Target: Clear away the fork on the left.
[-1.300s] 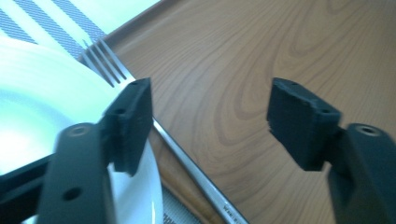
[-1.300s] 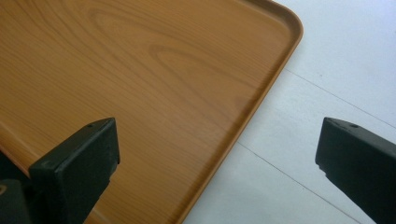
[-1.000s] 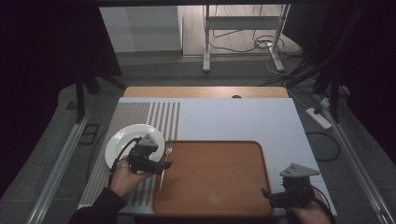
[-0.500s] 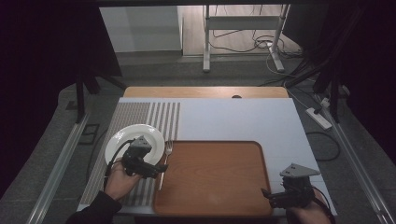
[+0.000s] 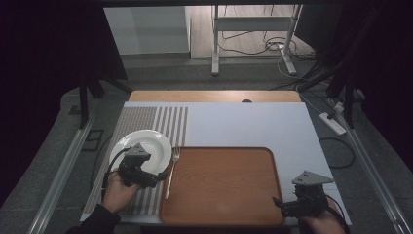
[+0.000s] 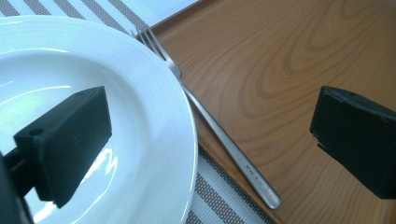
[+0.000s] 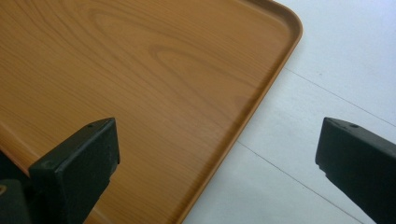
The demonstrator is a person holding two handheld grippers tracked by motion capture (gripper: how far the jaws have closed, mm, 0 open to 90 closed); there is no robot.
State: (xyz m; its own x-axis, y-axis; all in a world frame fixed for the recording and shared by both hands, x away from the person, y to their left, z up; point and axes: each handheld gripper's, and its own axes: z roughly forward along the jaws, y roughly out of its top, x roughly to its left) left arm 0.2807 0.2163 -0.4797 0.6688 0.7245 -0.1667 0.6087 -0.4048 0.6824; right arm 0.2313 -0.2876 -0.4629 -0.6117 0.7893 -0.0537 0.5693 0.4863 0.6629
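Observation:
A white plate point(image 5: 146, 144) lies on a striped placemat point(image 5: 146, 119) at the left. A silver fork point(image 5: 171, 168) rests between the plate and a wooden tray point(image 5: 221, 187), tines pointing away from me. My left gripper point(image 5: 163, 176) hovers open over the plate's near right rim, beside the fork. In the left gripper view its jaws straddle the plate point(image 6: 116, 93) and the fork point(image 6: 224, 140), gripping neither. My right gripper point(image 5: 276, 202) is open at the tray's near right corner. The right gripper view has one jaw over the tray point(image 7: 140, 70) and the other over the white table.
The white tabletop point(image 5: 243, 124) runs behind and right of the tray, with a wooden strip point(image 5: 214, 96) along its far edge. The tray's raised rim point(image 7: 261, 98) curves beneath the right gripper. A power strip point(image 5: 332, 124) lies on the floor to the right.
My left gripper has drawn back a little toward the near edge of the table. The fork, plate, tray and right gripper have stayed put.

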